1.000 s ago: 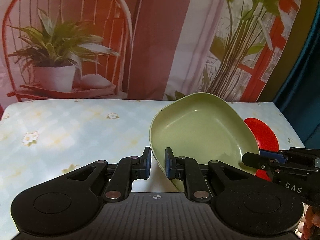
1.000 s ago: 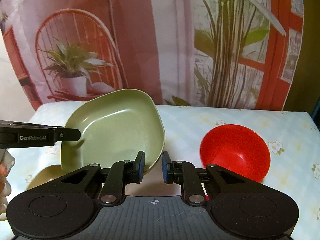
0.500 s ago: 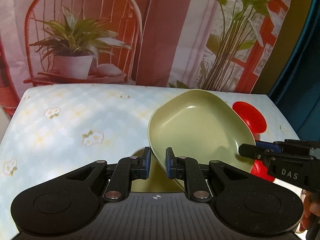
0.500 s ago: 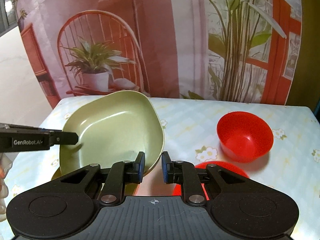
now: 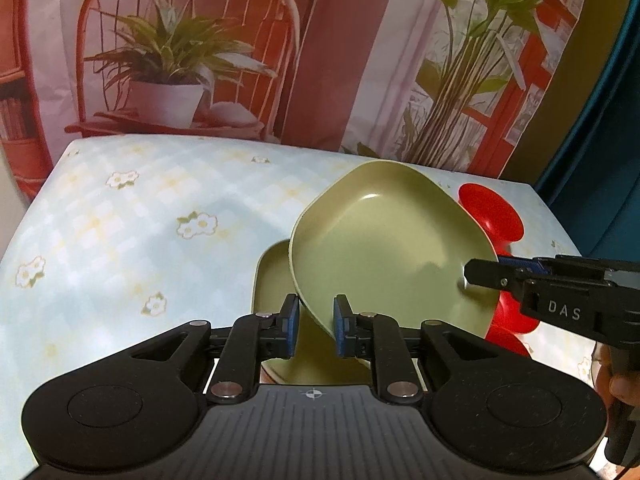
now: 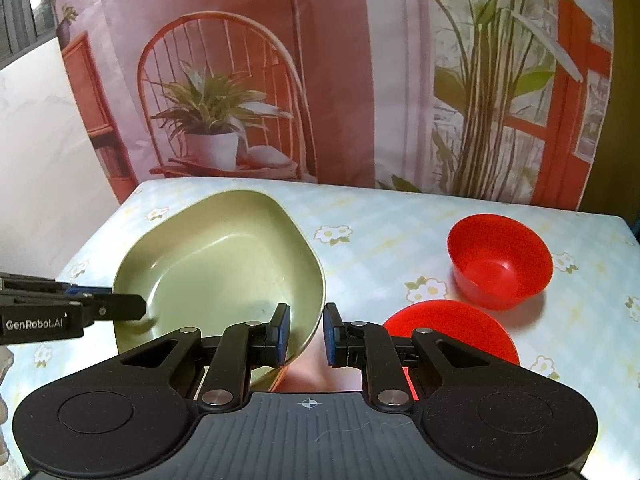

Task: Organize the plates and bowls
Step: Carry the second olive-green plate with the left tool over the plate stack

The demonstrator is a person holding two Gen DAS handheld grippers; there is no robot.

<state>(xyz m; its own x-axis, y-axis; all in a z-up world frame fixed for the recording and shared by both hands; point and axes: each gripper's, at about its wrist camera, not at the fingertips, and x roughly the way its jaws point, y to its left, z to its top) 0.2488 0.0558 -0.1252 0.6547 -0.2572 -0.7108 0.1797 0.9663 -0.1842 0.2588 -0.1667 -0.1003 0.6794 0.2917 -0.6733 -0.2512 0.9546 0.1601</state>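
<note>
Both grippers hold one green plate (image 5: 384, 240) above the table, tilted. My left gripper (image 5: 314, 326) is shut on its near left rim. My right gripper (image 6: 306, 334) is shut on its right rim; the plate also shows in the right wrist view (image 6: 224, 264). A second green plate (image 5: 272, 280) lies on the table under the held one. Two red bowls stand to the right: a far one (image 6: 500, 260) and a near one (image 6: 448, 328), partly hidden by my right gripper.
The table has a pale blue flowered cloth (image 5: 140, 216). A printed backdrop with a chair and plants (image 6: 320, 80) hangs behind the far edge. A dark blue curtain (image 5: 600, 160) is at the right.
Both grippers have lifted the green plate and drawn back, so more of the table shows. The second green plate beneath it and the near red bowl have come into view.
</note>
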